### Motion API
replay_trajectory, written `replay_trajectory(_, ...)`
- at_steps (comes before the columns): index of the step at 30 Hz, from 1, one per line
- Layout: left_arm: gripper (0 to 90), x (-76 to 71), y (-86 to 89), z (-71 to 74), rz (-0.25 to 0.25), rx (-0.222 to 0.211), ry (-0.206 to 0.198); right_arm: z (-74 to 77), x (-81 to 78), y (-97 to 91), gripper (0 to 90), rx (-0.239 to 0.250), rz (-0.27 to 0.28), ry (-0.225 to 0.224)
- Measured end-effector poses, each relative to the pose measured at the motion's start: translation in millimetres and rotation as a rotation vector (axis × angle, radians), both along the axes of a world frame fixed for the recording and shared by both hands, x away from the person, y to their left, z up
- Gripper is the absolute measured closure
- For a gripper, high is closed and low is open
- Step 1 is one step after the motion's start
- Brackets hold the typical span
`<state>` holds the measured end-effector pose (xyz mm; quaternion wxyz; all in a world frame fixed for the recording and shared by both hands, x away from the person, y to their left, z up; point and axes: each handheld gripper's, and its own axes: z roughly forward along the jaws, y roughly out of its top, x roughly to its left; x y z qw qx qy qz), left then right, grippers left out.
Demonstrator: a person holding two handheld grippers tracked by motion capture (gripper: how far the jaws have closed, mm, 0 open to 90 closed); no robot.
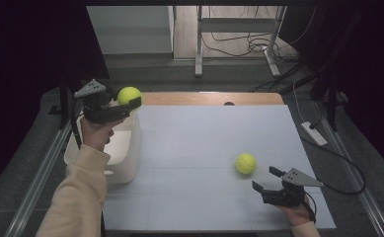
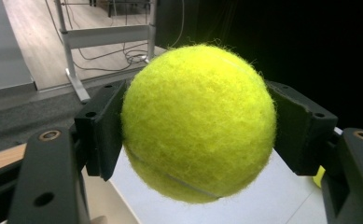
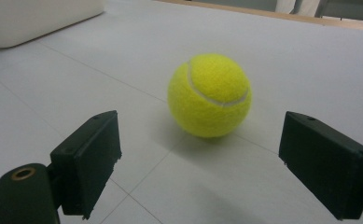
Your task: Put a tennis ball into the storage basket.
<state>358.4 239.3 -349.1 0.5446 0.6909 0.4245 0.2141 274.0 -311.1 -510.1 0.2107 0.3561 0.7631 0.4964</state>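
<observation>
Bright yellow-green held ball (image 2: 198, 123) with fuzzy felt and a thin pale curved seam. Same yellow-green, same whitish seam on second ball (image 3: 210, 95). White desk (image 1: 204, 148) with faint grey grid lines and light wood far edge. Cream-white bin (image 1: 125, 153). Black left tool (image 1: 111, 112), black right tool (image 1: 264, 178), grey top plates. Pale cream sleeve (image 1: 76, 197).

Bin (image 1: 125, 163) at left of the high view partly covered by the sleeve (image 1: 76, 197) and the left gripper (image 1: 125, 109); inside not visible. Same bin cut by the upper-left edge in the right gripper view (image 3: 39, 18). Far side of the held ball (image 1: 129, 95) hidden behind the jaws in the high view; pad contact faces covered by the ball (image 2: 198, 123) in the left gripper view. Yellow sliver at lower right there (image 2: 319, 177), too little to tell. Small dark mark on the table's far edge (image 1: 229, 103), too small to identify. Right hand (image 1: 298, 212) cut by the bottom edge.
</observation>
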Motion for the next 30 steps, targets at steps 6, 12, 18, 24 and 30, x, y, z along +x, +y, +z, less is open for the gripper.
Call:
replay_trajectory(6, 27.2, 0.4, 4.0, 0.6, 0.014, 0.004, 0.001, 0.1, 0.1, 0.4, 12.8, -0.004, 0.000, -0.001)
replay_trajectory(12, 27.2, 2.2, 10.0, 0.2, 0.035, 0.006, 0.006, 0.1, 0.1, 0.1, 12.8, -0.002, 0.000, -0.001)
replay_trajectory(18, 27.2, 3.2, 16.0, -0.5, 0.054, 0.015, 0.013, 0.2, 0.1, -0.1, 12.8, -0.001, 0.000, -0.002)
replay_trajectory(24, 27.2, 4.1, 20.5, -2.0, 0.067, 0.018, 0.018, 0.2, 0.1, 0.0, 12.8, -0.002, 0.000, -0.002)
replay_trajectory(30, 27.2, 5.0, 25.1, -3.6, 0.083, 0.022, 0.024, 0.3, -0.1, -0.1, 12.7, -0.004, -0.003, -0.002)
